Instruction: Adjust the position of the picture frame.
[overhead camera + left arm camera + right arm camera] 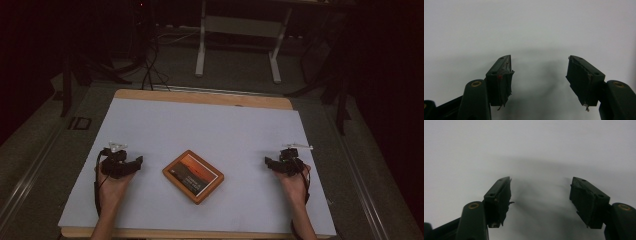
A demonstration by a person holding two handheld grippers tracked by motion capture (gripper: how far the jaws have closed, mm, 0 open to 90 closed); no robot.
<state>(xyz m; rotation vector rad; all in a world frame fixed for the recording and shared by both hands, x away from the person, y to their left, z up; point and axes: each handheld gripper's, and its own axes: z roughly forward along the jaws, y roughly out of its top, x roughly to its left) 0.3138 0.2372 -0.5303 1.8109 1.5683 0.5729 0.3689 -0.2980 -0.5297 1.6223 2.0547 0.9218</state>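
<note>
Framed picture lies flat between both open tongs, touching neither.

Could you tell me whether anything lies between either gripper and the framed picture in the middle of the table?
Nothing visible does. The framed picture lies flat on the white sheet, with bare sheet between it and the open left gripper and the open right gripper.

Bare mat surrounds the framed picture, the lone obstacle.

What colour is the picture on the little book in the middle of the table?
Orange and dark red, like a sunset, on the book; the high view shows it best.
</note>
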